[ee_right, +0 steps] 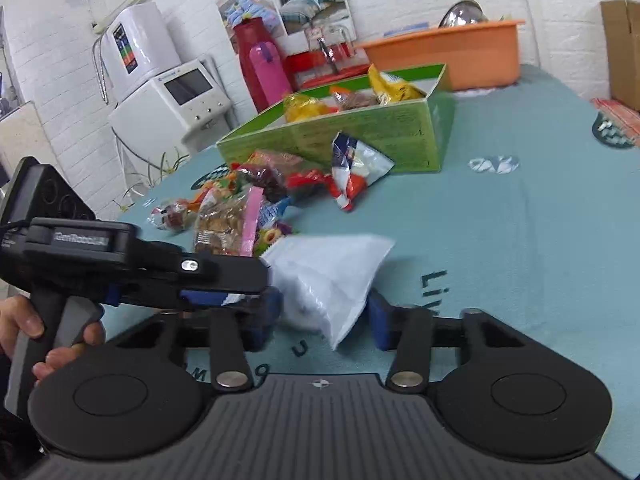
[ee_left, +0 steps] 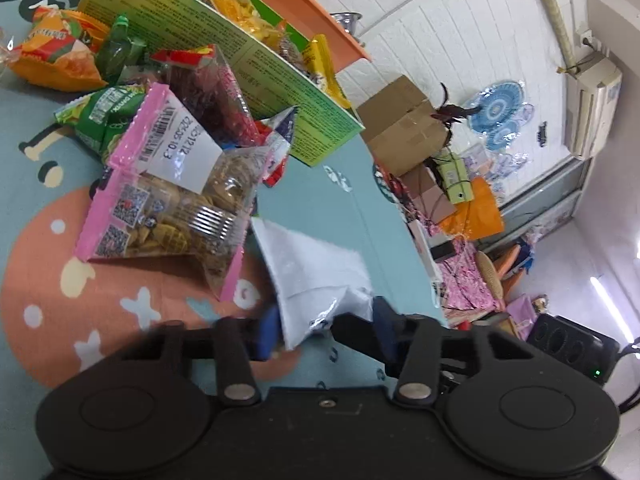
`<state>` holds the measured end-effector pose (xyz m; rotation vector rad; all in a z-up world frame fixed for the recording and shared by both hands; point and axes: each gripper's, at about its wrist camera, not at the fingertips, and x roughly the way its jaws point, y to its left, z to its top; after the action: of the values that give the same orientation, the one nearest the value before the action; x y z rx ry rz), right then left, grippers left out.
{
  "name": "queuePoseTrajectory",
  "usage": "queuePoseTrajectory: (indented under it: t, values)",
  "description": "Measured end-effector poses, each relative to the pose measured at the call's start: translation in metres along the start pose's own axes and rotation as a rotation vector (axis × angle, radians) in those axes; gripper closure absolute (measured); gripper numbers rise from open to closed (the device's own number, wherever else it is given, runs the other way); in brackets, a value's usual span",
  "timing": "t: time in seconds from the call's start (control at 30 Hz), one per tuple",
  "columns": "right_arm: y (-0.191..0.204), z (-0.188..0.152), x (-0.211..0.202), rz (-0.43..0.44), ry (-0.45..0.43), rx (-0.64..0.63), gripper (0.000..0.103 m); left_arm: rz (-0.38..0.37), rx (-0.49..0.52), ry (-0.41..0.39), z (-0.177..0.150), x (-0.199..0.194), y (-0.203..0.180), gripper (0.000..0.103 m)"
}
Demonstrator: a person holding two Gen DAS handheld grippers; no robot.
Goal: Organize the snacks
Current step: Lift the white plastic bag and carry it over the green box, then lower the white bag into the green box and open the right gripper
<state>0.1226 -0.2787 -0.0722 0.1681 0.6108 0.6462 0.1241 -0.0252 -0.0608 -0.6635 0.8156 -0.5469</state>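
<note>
- The white crinkled plastic snack packet (ee_right: 332,280) lay on the teal patterned tablecloth (ee_right: 520,240), near the camera.
- The left gripper (ee_left: 326,330) pinched the packet's near corner, jaws narrow.
- The right gripper (ee_right: 322,318) straddled the packet's other end, half-wide; its blue pads (ee_right: 378,322) did not clearly press it.
- Just left and farther off lay a heap of mixed snack bags (ee_right: 240,208).
- The green cardboard box (ee_right: 380,132) stood beyond.
- Bare cloth lay open to the right.

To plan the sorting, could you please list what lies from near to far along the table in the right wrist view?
Right claw → white packet → red, white and blue snack bag → green box → orange basin.
</note>
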Motion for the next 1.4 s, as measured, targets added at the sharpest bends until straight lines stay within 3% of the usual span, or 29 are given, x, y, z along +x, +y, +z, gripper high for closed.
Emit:
queuePoseTrajectory:
  t: [0.03,0.2,0.47,0.5,0.6,0.7,0.73,0.77,0.8,0.83,0.87,0.9,0.93,1.03,1.17,1.27,1.33,1.4]
  values:
    - [0.002,0.001,0.0,-0.016,0.001,-0.01,0.04,0.013,0.013,0.002,0.001,0.0,-0.002,0.103]
    - [0.017,0.022,-0.023,-0.008,-0.094,-0.074,0.05,-0.036,0.08,-0.048,0.011,-0.02,-0.023,0.103]
    - [0.035,0.093,-0.028,-0.016,-0.295,-0.179,0.054,-0.088,0.217,-0.141,0.065,-0.041,-0.059,0.103]
    - [0.037,0.102,-0.024,-0.025,-0.308,-0.19,0.058,-0.087,0.23,-0.153,0.074,-0.041,-0.063,0.103]
    - [0.038,0.125,-0.005,0.0,-0.327,-0.207,0.085,-0.125,0.241,-0.156,0.097,-0.037,-0.067,0.103]
    - [0.039,0.142,0.017,-0.057,-0.341,-0.242,0.084,-0.1,0.239,-0.179,0.118,-0.025,-0.059,0.103]
    - [0.037,0.145,0.023,-0.08,-0.326,-0.23,0.082,-0.091,0.209,-0.171,0.124,-0.022,-0.052,0.102]
    - [0.033,0.145,0.025,-0.096,-0.312,-0.2,0.076,-0.085,0.185,-0.175,0.125,-0.022,-0.044,0.093]
    - [0.028,0.142,0.025,-0.092,-0.312,-0.169,0.06,-0.089,0.174,-0.184,0.123,-0.025,-0.037,0.081]
    - [0.022,0.134,0.022,-0.075,-0.313,-0.151,0.05,-0.091,0.174,-0.186,0.119,-0.029,-0.032,0.042]
    - [0.018,0.125,0.02,-0.06,-0.305,-0.154,0.039,-0.08,0.176,-0.189,0.115,-0.033,-0.029,0.013]
    - [0.014,0.117,0.02,-0.072,-0.294,-0.155,0.015,-0.064,0.178,-0.19,0.111,-0.034,-0.026,0.01]
    - [0.01,0.11,0.022,-0.103,-0.277,-0.151,0.006,-0.056,0.182,-0.176,0.108,-0.034,-0.025,0.01]
    - [-0.005,0.089,0.031,-0.159,-0.195,-0.122,0.007,-0.07,0.175,-0.095,0.1,-0.02,-0.026,0.003]
    - [-0.03,0.067,0.033,-0.157,-0.109,-0.059,0.007,-0.085,0.186,0.009,0.081,0.005,-0.03,0.0]
    - [-0.041,0.058,0.037,-0.133,-0.051,-0.03,0.002,0.005,0.213,0.014,0.075,0.026,-0.032,0.0]
    - [-0.044,0.055,0.037,-0.116,-0.056,-0.03,0.0,0.097,0.242,-0.021,0.075,0.036,-0.033,0.0]
    - [-0.045,0.055,0.037,-0.097,-0.058,-0.033,0.0,0.13,0.244,-0.021,0.077,0.045,-0.029,0.0]
